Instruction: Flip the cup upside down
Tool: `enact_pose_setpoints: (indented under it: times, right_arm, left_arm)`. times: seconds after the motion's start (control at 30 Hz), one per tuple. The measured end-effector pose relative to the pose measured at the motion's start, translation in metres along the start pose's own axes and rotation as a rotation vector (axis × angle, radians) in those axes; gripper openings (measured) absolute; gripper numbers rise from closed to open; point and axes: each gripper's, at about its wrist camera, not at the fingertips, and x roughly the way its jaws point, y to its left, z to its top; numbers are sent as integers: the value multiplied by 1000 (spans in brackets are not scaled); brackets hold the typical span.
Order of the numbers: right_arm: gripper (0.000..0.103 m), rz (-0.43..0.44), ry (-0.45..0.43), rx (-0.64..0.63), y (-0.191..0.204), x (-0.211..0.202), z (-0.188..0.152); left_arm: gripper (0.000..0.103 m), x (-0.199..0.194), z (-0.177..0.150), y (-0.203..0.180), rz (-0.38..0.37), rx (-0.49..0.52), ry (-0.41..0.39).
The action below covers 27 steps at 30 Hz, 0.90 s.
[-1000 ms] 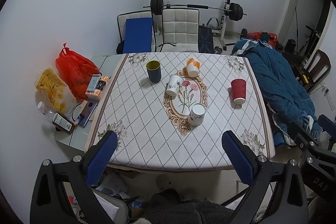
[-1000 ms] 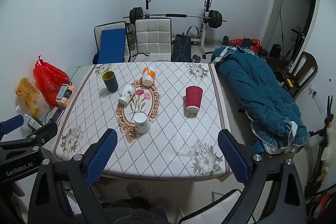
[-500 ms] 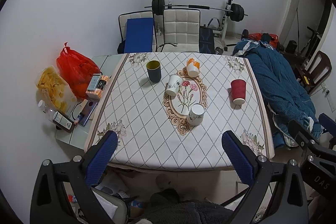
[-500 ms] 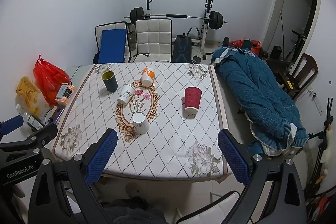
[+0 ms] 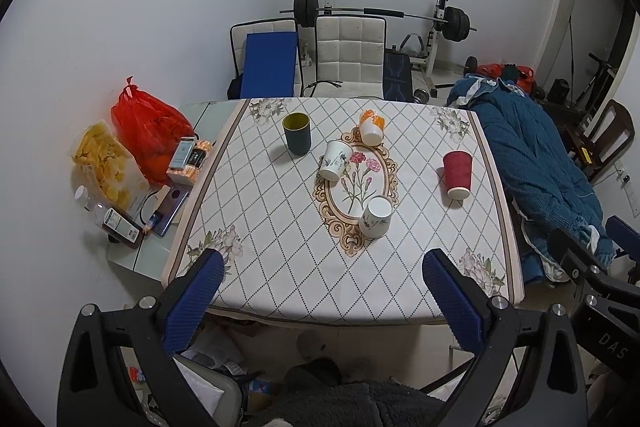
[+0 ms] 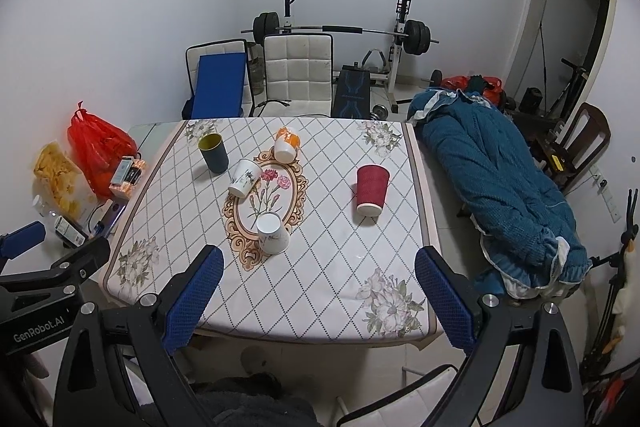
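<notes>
Both the left gripper (image 5: 320, 291) and right gripper (image 6: 318, 289) hang spread apart above the table's (image 5: 280, 267) near edge. The upright dark cup (image 5: 296, 133) stands far-left; bare cloth lies between.

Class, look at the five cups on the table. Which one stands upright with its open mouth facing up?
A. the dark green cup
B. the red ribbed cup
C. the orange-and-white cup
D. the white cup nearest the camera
A: the dark green cup shows its open yellow-lined mouth on top, while the other cups show closed bases upward.
</notes>
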Motion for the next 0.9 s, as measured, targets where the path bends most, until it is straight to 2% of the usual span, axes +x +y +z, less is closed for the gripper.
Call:
enact_pose_setpoints:
  times: [0.9]
  right_arm:
    - [99, 11, -6, -9, 4, -8, -5]
  left_arm:
    - [102, 0, -2, 6, 3, -3, -1]
